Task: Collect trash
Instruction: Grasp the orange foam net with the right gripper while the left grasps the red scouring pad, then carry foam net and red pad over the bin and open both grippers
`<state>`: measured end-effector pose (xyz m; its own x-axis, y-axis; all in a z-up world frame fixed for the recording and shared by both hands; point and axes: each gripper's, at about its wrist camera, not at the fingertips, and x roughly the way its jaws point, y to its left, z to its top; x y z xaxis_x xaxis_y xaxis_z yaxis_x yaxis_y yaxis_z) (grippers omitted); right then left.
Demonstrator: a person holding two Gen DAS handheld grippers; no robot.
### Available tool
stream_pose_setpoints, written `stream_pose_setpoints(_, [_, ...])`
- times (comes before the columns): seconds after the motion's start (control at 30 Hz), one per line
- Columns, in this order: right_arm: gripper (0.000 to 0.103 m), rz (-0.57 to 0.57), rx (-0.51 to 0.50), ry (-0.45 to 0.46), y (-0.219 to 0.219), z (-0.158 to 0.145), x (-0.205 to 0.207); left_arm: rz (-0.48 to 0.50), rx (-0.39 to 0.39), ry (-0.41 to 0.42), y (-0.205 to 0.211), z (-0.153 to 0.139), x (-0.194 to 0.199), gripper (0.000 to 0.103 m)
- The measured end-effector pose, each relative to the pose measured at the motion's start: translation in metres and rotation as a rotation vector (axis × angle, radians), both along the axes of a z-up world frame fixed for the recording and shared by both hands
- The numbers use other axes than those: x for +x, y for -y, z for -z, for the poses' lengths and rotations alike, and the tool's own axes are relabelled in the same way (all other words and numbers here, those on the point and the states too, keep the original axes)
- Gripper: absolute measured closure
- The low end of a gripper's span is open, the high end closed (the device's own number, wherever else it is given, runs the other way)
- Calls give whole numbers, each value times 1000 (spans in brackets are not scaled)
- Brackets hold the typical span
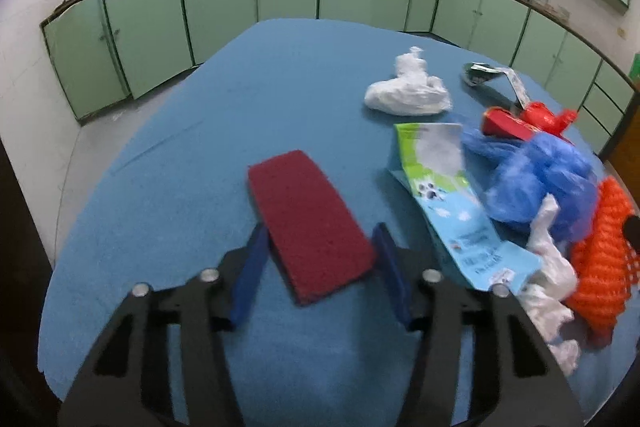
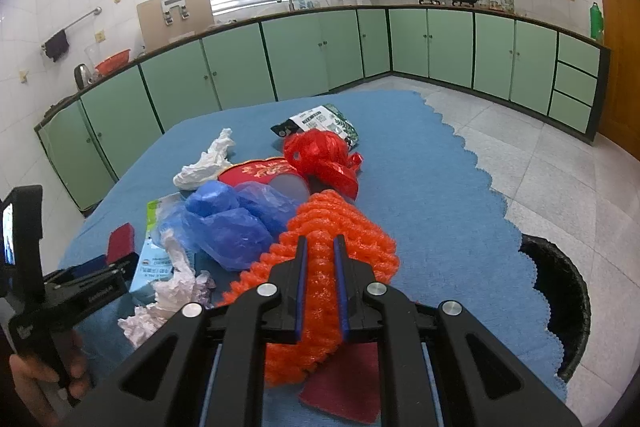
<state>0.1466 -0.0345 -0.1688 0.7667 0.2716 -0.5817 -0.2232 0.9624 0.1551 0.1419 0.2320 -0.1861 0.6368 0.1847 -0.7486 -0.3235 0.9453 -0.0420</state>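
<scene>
Straddling the near end of a dark red scouring pad (image 1: 310, 223), the left gripper (image 1: 320, 239) has its blue pads on either side of it; whether they press the pad's edges cannot be told from its own camera, which is blurred there. The pad lies flat on the blue tablecloth (image 1: 200, 187). From the right wrist view only a corner of this pad shows, beside the left gripper's black body and the person's hand (image 2: 44, 383) holding its handle.

The right gripper (image 2: 320, 247) is clenched on an orange foam net (image 2: 340, 227), its narrow jaws pinching a strip of the net that runs back between them. The left view shows only the net's edge at the far right.

Trash is heaped on the cloth: a blue plastic bag (image 1: 536, 179), a light blue and green wrapper (image 1: 452, 195), crumpled white plastic (image 1: 548, 267), a white tissue wad (image 1: 408, 91), and a red packet (image 1: 508, 125). The right view alone shows a red foil bundle (image 2: 320, 155) clearly, a dark printed packet (image 2: 320, 123) behind it, a second dark red pad (image 2: 348, 383) under the net near the table edge, and a black bin (image 2: 568, 291) on the tiled floor just beyond the cloth's scalloped edge.
</scene>
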Motion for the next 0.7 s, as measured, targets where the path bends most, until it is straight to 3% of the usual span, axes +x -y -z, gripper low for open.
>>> stream_pose_setpoints(0.13, [90, -6, -9, 31, 0, -10, -5, -18, -41, 18, -5, -6, -5, 53])
stream_pose_setpoints(0.33, [90, 0, 0, 61, 4, -25, -9, -6, 26, 107, 4, -39, -18, 54])
stream_pose_setpoints(0.7, [90, 29, 24, 128, 28, -64, -21, 149, 70, 235, 55, -95, -28, 54])
